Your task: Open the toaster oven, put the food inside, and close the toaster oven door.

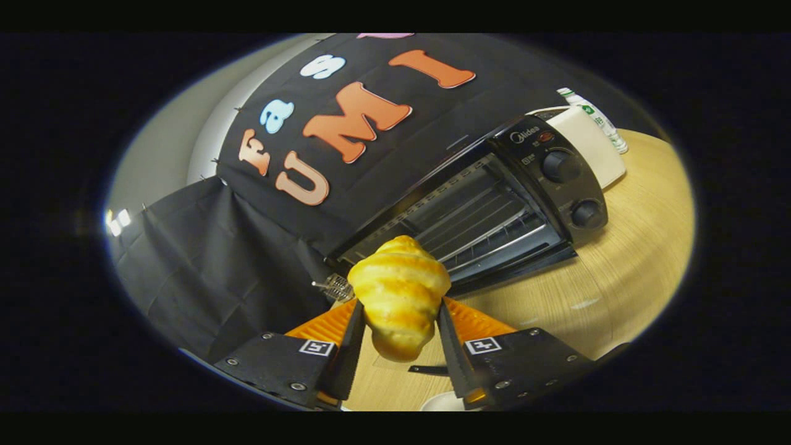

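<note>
A golden croissant (399, 296) is clamped between the two fingers of my gripper (400, 309), which is shut on it and holds it above the wooden table (612, 278). Beyond the croissant stands the black toaster oven (494, 204). Its door hangs open, showing the wire rack (488, 232) inside. Two round knobs (561, 165) sit on the oven's control panel at its right side. The whole view is tilted, so the oven appears slanted.
A white box-like appliance (590, 145) stands behind the oven, with a white bottle (596, 117) beside it. A small metal wire piece (334, 287) lies on the table just left of the croissant. A white rim (442, 403) shows below the fingers.
</note>
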A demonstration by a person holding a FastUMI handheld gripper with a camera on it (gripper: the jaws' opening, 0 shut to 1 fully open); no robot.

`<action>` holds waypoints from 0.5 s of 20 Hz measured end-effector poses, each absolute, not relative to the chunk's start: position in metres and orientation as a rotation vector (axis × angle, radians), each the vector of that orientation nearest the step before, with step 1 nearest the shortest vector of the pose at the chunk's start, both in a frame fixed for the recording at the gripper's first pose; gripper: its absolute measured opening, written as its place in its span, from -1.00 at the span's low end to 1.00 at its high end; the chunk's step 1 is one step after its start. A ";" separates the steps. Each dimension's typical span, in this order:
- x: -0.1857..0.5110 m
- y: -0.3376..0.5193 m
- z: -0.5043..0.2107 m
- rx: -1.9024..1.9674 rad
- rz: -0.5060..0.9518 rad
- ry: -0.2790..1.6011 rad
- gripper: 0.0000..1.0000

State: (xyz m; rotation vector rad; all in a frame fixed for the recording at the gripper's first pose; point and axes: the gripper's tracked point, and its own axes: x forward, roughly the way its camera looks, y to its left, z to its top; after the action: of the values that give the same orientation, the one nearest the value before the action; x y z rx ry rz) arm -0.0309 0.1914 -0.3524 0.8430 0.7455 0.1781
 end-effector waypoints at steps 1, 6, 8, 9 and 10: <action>-0.022 0.188 -0.357 0.853 0.157 0.751 0.24; 0.015 0.183 -0.383 0.848 0.092 0.762 0.24; 0.029 0.189 -0.389 0.865 0.082 0.761 0.24; 0.034 0.191 -0.392 0.858 0.073 0.762 0.23; 0.039 0.192 -0.395 0.854 0.068 0.759 0.23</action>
State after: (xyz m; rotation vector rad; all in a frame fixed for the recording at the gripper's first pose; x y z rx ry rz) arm 0.0393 0.1919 -0.3954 0.8539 0.7589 0.0681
